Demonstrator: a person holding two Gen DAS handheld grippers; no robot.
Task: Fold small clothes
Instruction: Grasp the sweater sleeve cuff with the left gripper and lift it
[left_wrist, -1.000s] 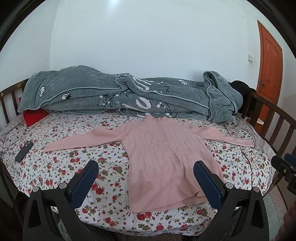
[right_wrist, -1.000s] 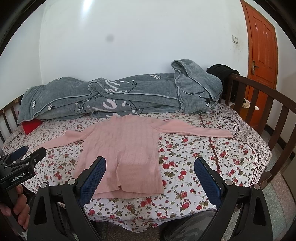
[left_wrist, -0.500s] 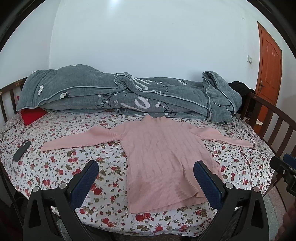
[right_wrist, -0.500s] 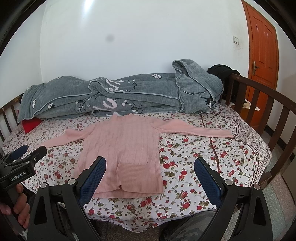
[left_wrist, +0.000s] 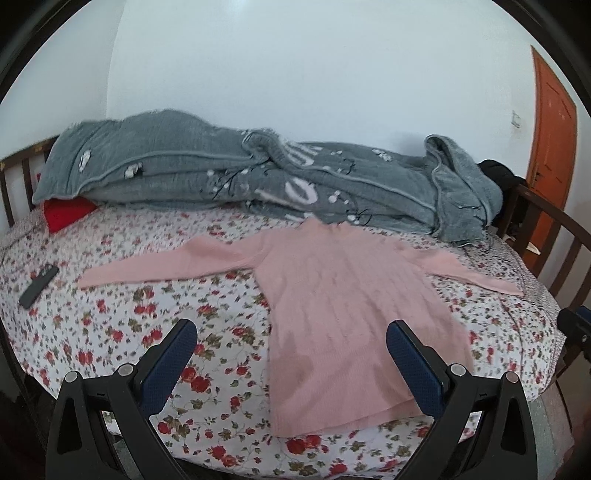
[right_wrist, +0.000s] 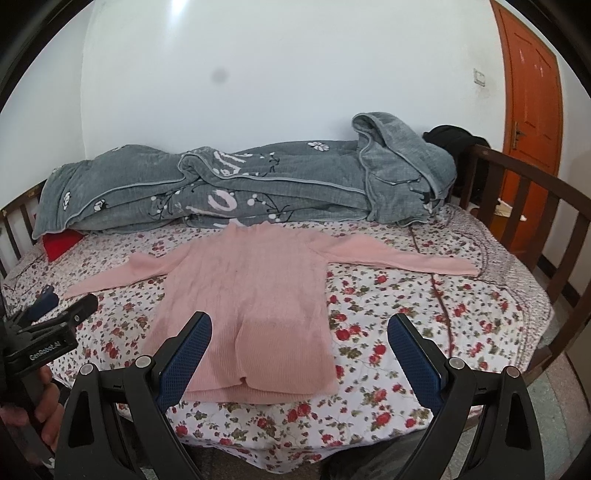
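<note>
A pink knit sweater (left_wrist: 343, 295) lies flat on the flowered bedsheet (left_wrist: 147, 314), front up, both sleeves spread out sideways, hem toward me. It also shows in the right wrist view (right_wrist: 255, 295). My left gripper (left_wrist: 291, 343) is open and empty, held above the near edge of the bed over the sweater's lower left part. My right gripper (right_wrist: 299, 343) is open and empty, above the sweater's hem and its right side. Neither touches the cloth.
A rolled grey blanket (left_wrist: 258, 184) lies along the far side of the bed. A dark phone (left_wrist: 38, 286) and a red cushion (left_wrist: 66, 214) are at the left. A wooden bed rail (right_wrist: 535, 206) and an orange door (right_wrist: 532, 110) stand at the right.
The left gripper has moved forward and a little up over the bed, so the sweater looks nearer. The right gripper has barely shifted. Both stay open.
</note>
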